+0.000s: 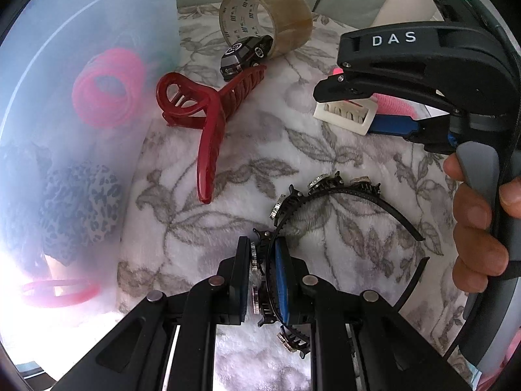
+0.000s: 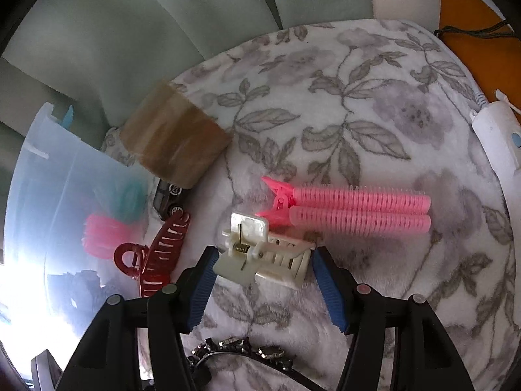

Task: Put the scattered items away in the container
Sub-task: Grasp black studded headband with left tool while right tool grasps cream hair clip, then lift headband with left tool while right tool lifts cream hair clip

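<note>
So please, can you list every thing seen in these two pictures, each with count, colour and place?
headband: 1, black with stones, on the blanket, held in the left claw
red clip: 1, dark red, on the blanket beside the bin
white clip: 1, cream, between the right claw's fingers
pink clips: 2, pink, side by side beyond the white clip
tape: 1 roll, brown, lying on its side at the back
toy car: 1, black, against the tape
bin: 1, translucent, left; pink, teal, red and leopard-print items inside
blanket: 1, white with grey flowers, under all
left claw: shut on the headband
right claw: open around the white clip
hand: 1, on the right claw's handle
</note>
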A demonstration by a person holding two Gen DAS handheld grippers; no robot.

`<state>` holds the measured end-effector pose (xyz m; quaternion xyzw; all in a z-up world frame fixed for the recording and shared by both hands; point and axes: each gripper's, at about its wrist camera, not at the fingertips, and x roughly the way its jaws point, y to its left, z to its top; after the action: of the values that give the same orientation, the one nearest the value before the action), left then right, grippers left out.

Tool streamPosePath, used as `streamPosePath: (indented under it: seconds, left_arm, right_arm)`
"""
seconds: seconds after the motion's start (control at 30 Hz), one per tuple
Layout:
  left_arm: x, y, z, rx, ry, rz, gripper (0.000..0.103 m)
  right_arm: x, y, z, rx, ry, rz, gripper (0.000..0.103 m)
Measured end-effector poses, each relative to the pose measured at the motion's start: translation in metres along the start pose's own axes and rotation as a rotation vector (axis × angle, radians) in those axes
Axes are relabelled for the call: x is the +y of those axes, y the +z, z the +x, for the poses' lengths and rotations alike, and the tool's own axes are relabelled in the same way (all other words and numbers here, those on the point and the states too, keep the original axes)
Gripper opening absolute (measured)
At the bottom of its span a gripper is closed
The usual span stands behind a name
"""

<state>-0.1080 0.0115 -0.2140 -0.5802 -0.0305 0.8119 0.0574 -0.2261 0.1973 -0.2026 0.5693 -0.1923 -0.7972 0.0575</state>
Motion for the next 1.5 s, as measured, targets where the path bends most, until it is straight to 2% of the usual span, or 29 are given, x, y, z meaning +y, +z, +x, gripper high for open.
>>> streamPosePath:
  seconds: [0.1, 0.17, 0.2, 0.23, 0.37, 0.43, 0.6, 0.77, 0.8, 0.87, 1.07, 1.23, 1.3, 1.4, 1.5]
  left_arm:
    - [0.002, -0.001, -0.002, 0.0, -0.002, 0.001, 0.015]
    - [0.003, -0.002, -0.004, 0.002, -0.004, 0.0, 0.015]
    - [0.004, -0.002, -0.005, 0.003, -0.005, -0.001, 0.015]
    - [0.004, -0.003, -0.006, 0.003, -0.004, 0.0, 0.015]
    - [0.007, -0.004, -0.009, 0.003, -0.002, 0.002, 0.015]
    - [0.009, -0.006, -0.011, 0.003, -0.003, -0.001, 0.015]
    - [0.013, -0.007, -0.015, 0.005, -0.001, -0.002, 0.015]
    - [0.018, -0.01, -0.02, 0.006, 0.001, 0.001, 0.015]
    - [0.019, -0.01, -0.021, 0.006, 0.001, 0.001, 0.015]
    - [0.021, -0.011, -0.023, 0.007, 0.001, 0.002, 0.015]
    - [0.028, -0.012, -0.027, 0.011, 0.001, 0.005, 0.015]
    - [0.036, -0.013, -0.031, 0.015, 0.002, 0.007, 0.015]
    - [0.039, -0.013, -0.033, 0.016, 0.0, 0.006, 0.015]
    - [0.045, -0.013, -0.034, 0.017, -0.003, 0.007, 0.015]
    - [0.051, -0.012, -0.035, 0.019, -0.005, 0.008, 0.015]
  right_arm:
    - [-0.001, 0.0, -0.001, -0.003, 0.0, 0.009, 0.062]
    - [-0.003, -0.001, -0.002, -0.003, -0.003, 0.014, 0.056]
    - [-0.005, -0.001, -0.003, -0.002, -0.006, 0.017, 0.038]
    - [-0.005, -0.002, -0.005, -0.003, -0.005, 0.018, 0.033]
    - [-0.008, -0.003, -0.011, -0.011, 0.009, 0.018, 0.03]
    - [-0.009, -0.003, -0.014, -0.014, 0.016, 0.018, 0.018]
    - [-0.009, -0.003, -0.02, -0.028, 0.036, 0.014, 0.011]
    - [-0.009, -0.004, -0.022, -0.052, 0.038, 0.008, 0.011]
    - [-0.007, -0.004, -0.022, -0.055, 0.038, -0.003, 0.014]
    - [-0.003, -0.003, -0.021, -0.065, 0.021, -0.029, 0.014]
    - [0.0, 0.01, -0.009, -0.042, 0.006, -0.062, 0.017]
    - [0.004, 0.016, 0.0, -0.031, 0.003, -0.072, 0.034]
    - [0.006, 0.018, 0.003, -0.026, 0.01, -0.072, 0.036]
    - [0.008, 0.021, 0.006, -0.032, 0.022, -0.068, 0.036]
    - [0.009, 0.022, 0.007, -0.035, 0.041, -0.063, 0.031]
